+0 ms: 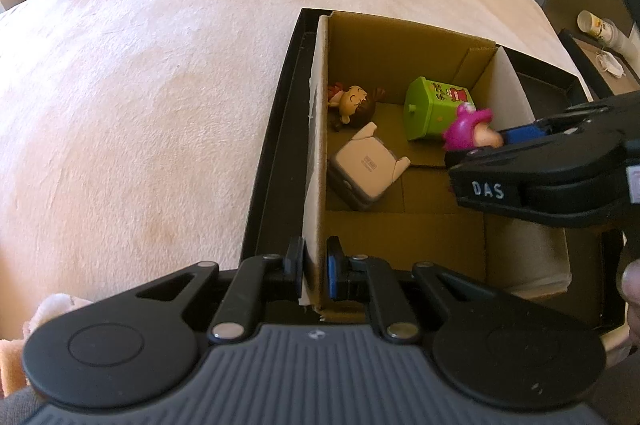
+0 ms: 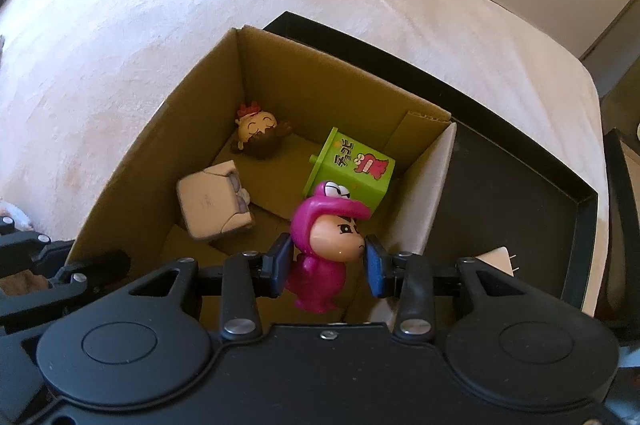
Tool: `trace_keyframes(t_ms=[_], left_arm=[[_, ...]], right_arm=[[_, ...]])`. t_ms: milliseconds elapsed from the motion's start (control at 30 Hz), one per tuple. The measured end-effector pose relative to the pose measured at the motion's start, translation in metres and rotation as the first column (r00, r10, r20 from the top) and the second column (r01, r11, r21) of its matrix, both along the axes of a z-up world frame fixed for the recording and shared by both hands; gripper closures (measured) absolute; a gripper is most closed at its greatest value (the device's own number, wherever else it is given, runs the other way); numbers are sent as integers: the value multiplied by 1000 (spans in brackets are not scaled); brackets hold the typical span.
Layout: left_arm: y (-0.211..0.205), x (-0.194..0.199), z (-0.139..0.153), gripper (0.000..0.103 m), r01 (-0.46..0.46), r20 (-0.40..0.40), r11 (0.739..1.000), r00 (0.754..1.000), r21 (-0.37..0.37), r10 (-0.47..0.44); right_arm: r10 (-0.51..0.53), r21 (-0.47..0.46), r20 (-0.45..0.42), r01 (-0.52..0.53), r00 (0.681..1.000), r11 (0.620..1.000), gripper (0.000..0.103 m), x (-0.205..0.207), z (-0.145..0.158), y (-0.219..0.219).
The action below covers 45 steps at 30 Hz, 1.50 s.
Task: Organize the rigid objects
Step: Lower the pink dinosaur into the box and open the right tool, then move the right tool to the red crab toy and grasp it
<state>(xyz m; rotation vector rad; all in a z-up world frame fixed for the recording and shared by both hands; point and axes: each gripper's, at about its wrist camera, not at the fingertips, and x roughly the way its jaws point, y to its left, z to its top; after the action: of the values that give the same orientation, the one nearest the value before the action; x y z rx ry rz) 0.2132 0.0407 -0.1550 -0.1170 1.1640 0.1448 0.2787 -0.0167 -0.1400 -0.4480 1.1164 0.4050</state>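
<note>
An open cardboard box (image 1: 318, 145) (image 2: 132, 177) stands in a black tray (image 1: 276, 145) (image 2: 520, 193) on the bed. Inside lie a brown-haired doll (image 1: 354, 103) (image 2: 260, 133), a green toy bin (image 1: 434, 107) (image 2: 352, 165) and a beige boxy gadget (image 1: 366, 167) (image 2: 212, 205). My left gripper (image 1: 316, 271) is shut on the box's near left wall. My right gripper (image 2: 328, 261) (image 1: 494, 145) is shut on a pink-suited figurine (image 2: 324, 237) (image 1: 470, 127) and holds it over the box's right side.
The pink blanket (image 1: 140, 105) covers the bed left of and behind the tray. A white plug-like piece (image 2: 498, 259) lies in the tray right of the box. A paper cup (image 1: 592, 23) stands on a side surface at right. Shoes and boxes lie on the far floor.
</note>
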Motion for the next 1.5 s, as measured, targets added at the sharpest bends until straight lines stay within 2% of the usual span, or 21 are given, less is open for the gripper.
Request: trace_keyframes(t_ms=[233,433,500,767,1100,1500], left_arm=[[-2,0,0,92,7,-1,1000,1000,12,-7],[-4,0,2,93,14,-2,999,1000,29,-14],[-5,0,3,93,17,2,999,1000,34,-17],[-7,-1,3,93,16,3,998,1000,61,-16],[-11,-3,5,92,19,12,996,1000,82,-20],[-13,-4,5,92,22,14,995,1000,101,-24]], right_arm=[[-6,40,32,5,999,999,61,-6,14,-9],[-5,112,34,1,999,994,60,-12,32,-24],[-8,133,45,2,999,991,55,-14,39,-29],[-36,161,81,22,996,987,53,-18,55,-59],[-89,201,77,72,993,977,53,-20,59,-97],[-161,247,41,146,986,958,46,-14,49,-140]])
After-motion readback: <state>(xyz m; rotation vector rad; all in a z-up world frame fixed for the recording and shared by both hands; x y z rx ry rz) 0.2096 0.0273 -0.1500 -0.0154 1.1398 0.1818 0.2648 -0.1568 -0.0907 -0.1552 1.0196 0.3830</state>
